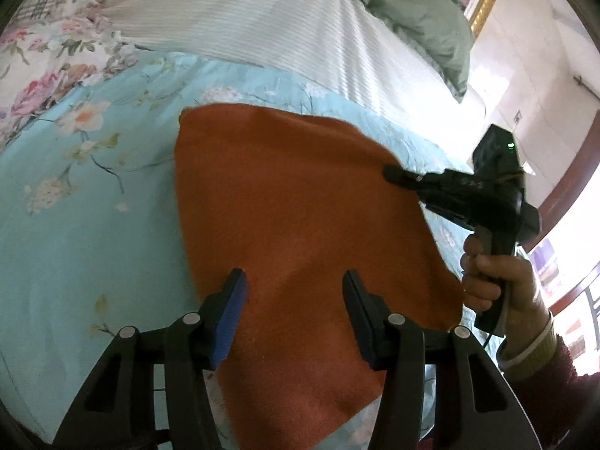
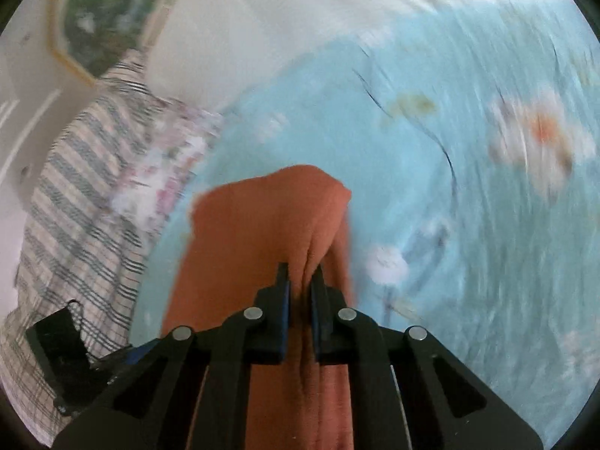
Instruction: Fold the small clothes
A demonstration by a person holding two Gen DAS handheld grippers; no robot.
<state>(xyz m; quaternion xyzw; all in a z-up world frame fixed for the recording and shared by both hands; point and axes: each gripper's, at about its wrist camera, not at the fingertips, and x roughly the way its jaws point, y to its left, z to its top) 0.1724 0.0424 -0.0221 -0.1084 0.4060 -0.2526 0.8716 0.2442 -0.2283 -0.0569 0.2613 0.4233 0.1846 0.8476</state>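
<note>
An orange cloth [image 1: 292,195] lies spread on the light-blue floral bedsheet [image 1: 93,195]. My left gripper [image 1: 292,292] hovers over the cloth's near part, its blue-padded fingers [image 1: 230,311] wide apart and pressing on nothing, so it is open. At the cloth's right edge sits my right gripper [image 1: 392,173], held by a person's hand [image 1: 491,273]. In the blurred right wrist view, the right gripper [image 2: 300,281] is shut on a raised fold of the orange cloth [image 2: 262,217], which bunches up between the pads and drapes away over the sheet [image 2: 468,225].
A white striped cover [image 1: 243,18] and a green pillow [image 1: 412,11] lie at the far side of the bed. A floral quilt [image 1: 48,60] sits far left, and a plaid cloth [image 2: 75,195] beside it. A framed picture [image 2: 97,15] hangs on the wall.
</note>
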